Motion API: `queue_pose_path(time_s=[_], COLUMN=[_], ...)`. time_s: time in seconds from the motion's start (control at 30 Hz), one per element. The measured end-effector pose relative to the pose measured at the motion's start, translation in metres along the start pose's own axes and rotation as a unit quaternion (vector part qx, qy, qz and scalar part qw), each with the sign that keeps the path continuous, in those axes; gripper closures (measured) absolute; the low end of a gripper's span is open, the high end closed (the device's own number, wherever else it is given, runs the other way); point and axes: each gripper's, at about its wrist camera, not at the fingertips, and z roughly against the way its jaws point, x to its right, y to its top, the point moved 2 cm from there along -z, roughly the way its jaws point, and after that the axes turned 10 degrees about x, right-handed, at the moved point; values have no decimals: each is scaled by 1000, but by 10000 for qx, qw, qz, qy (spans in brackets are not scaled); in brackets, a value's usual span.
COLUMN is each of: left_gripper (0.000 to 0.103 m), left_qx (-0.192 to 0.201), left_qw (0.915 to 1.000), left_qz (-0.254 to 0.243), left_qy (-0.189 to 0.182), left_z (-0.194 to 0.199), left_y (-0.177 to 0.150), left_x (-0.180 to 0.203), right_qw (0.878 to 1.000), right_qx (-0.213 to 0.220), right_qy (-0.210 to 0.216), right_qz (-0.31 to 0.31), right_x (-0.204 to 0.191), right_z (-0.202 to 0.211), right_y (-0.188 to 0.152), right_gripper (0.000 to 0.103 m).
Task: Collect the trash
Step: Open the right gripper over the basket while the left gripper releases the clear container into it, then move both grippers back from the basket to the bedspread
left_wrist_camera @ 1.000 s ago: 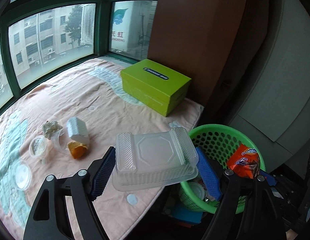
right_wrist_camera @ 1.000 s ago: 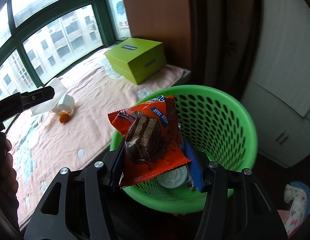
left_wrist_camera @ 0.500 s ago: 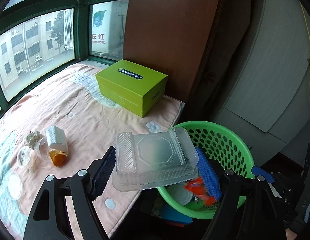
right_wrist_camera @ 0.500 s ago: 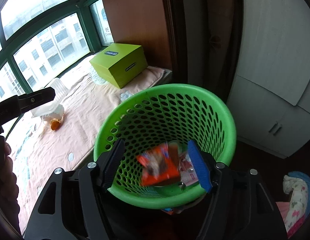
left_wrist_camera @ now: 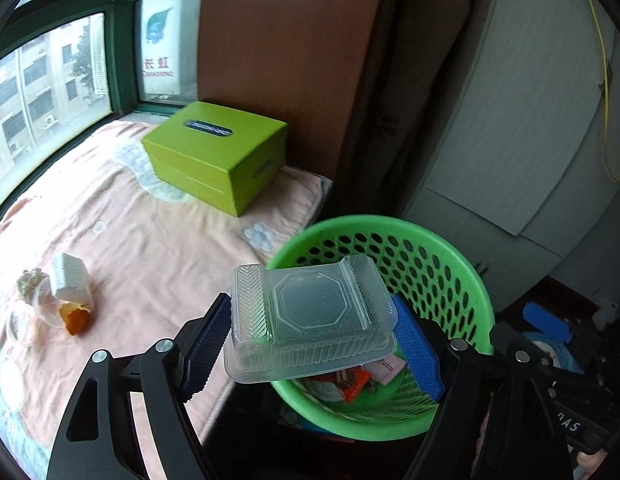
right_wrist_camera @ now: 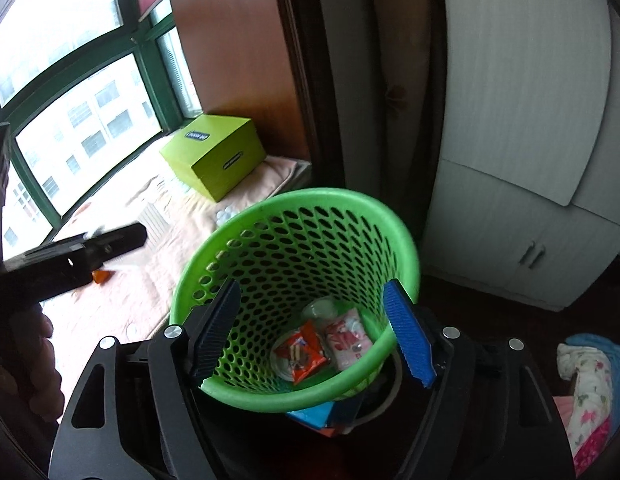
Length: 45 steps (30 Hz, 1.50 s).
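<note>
My left gripper (left_wrist_camera: 310, 344) is shut on a clear plastic food container (left_wrist_camera: 310, 316), held over the near rim of the green mesh basket (left_wrist_camera: 438, 248). My right gripper (right_wrist_camera: 310, 332) is open and empty above the same basket (right_wrist_camera: 270, 208). An orange snack wrapper (right_wrist_camera: 304, 350) lies at the basket's bottom beside a pink packet (right_wrist_camera: 348, 338) and a clear lid. More trash lies on the pink cloth at left: a white foam piece (left_wrist_camera: 68, 282), an orange scrap (left_wrist_camera: 74, 318) and clear cups (left_wrist_camera: 18, 320).
A lime green box (left_wrist_camera: 216, 154) sits on the cloth by the window. A brown panel and white cabinet (right_wrist_camera: 522, 200) stand behind the basket. Floral fabric (right_wrist_camera: 590, 376) lies on the dark floor at right.
My right gripper opened and the orange snack wrapper dropped into the basket. My left gripper carried the clear container rightward, over the basket rim.
</note>
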Motion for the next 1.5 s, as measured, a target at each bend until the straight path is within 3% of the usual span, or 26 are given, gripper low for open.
queue_pose_path(time_s=[0.17, 0.3, 0.47, 0.67, 0.9, 1.13, 1.5], left_gripper=[25, 15, 12, 12, 12, 11, 7], left_qx=[-111, -125, -127, -47, 68, 193, 130], left_qw=[9998, 9996, 9999, 9996, 9949, 9798, 9407], left_qz=[-101, -106, -40, 87, 361, 837, 1682], left_qy=[-140, -215, -104, 257, 939, 1805, 2944], left_z=[-7, -9, -6, 10, 35, 63, 104], left_y=[-5, -9, -11, -13, -21, -37, -82], left_x=[11, 15, 10, -14, -63, -133, -267], right_qw=[10000, 10000, 10000, 9995, 9965, 9893, 9741], right_qx=[27, 23, 7, -44, -105, -200, -355], right_qy=[-12, 9, 86, 308, 736, 1217, 1874], right_qz=[-36, -44, -3, 108, 381, 773, 1218], right_x=[3, 2, -3, -21, -61, -115, -191], right_z=[2, 3, 2, -2, -10, -24, -41], right_y=[0, 0, 1, 1, 3, 3, -4], right_gripper=[28, 28, 27, 24, 21, 20, 20])
